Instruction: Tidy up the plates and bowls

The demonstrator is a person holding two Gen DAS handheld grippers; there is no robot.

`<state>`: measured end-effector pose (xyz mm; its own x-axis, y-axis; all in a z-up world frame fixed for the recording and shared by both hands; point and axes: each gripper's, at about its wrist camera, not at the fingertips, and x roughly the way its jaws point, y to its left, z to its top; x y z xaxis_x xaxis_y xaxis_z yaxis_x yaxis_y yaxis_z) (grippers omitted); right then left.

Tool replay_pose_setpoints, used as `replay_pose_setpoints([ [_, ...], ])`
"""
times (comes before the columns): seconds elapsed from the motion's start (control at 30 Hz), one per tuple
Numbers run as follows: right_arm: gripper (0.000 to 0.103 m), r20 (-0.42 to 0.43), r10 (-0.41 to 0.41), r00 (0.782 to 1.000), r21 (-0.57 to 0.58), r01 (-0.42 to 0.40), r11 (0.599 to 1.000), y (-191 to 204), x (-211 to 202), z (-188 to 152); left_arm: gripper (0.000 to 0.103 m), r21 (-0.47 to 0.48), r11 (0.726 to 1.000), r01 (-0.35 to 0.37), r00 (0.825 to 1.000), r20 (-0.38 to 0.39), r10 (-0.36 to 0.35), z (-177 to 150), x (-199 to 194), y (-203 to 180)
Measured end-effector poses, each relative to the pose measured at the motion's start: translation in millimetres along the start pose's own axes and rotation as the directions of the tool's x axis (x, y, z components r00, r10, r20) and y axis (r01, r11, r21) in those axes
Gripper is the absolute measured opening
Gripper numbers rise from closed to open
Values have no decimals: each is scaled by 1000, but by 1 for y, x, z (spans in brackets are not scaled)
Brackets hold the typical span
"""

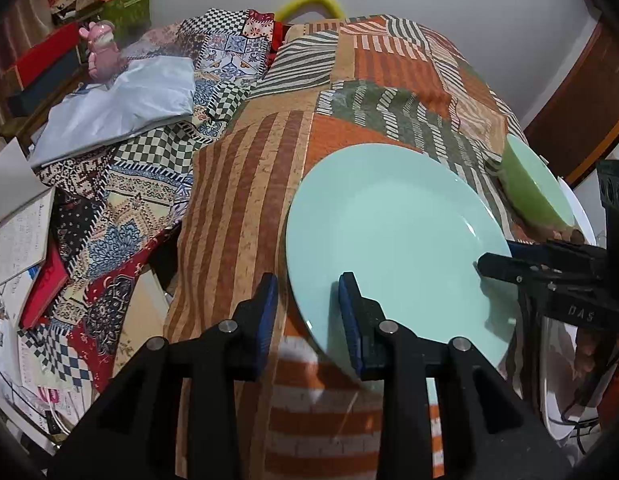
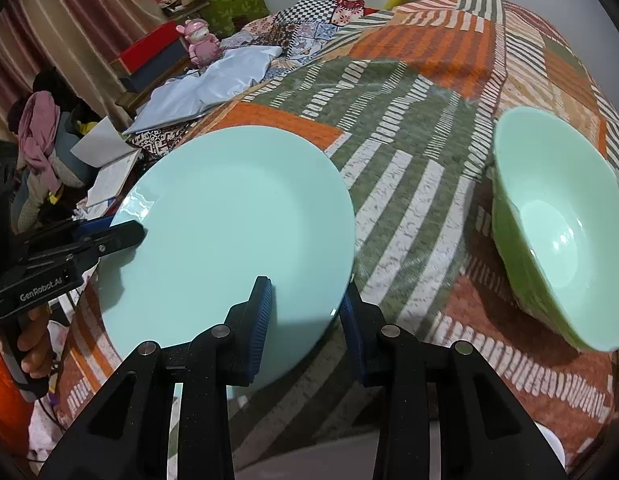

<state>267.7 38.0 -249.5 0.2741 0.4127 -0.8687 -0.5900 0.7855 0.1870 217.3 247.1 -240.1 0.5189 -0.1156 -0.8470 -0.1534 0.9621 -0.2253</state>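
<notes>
In the left wrist view, the left hand-held gripper (image 1: 308, 312) grips the near left edge of a light green plate (image 1: 393, 236). One blue pad sits on top of the plate and the other is under its rim, so the jaws are narrow and pinch the plate. The plate looks lifted and tilted over a bed with a striped patchwork cover (image 1: 245, 184). Across the plate, the right hand-held gripper (image 1: 493, 266) bites the far right edge. Past it, further right, sits a green bowl (image 1: 537, 188).

In the right wrist view, the right hand-held gripper (image 2: 307, 316) pinches the plate (image 2: 229, 232) at its near right rim, one pad on top and one under, jaws narrow. Across the plate, to the left, the left hand-held gripper (image 2: 121, 236) clamps the other edge, and a person's fingers (image 2: 33, 340) wrap its handle. The bowl (image 2: 561, 232) rests tilted on the bed cover (image 2: 409, 184), off to the right, apart from the plate.
</notes>
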Motion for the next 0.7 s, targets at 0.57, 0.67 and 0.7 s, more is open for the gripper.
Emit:
replay_pose_setpoints([
  [0.57,26,59,32,998,5,-32,999,0,-19,-8,31,15,999,-33,999,32,33,-2,-15,-12],
  [0.67,26,77,36,996,8,-36,999,0,-27,-10,31,18,999,-34,999,42,34,-5,-24,-17],
  [0.7,26,86,35,996,6,-36,999,-1,-31,-12,31,19,999,-35,998,46,34,-5,-27,-18],
])
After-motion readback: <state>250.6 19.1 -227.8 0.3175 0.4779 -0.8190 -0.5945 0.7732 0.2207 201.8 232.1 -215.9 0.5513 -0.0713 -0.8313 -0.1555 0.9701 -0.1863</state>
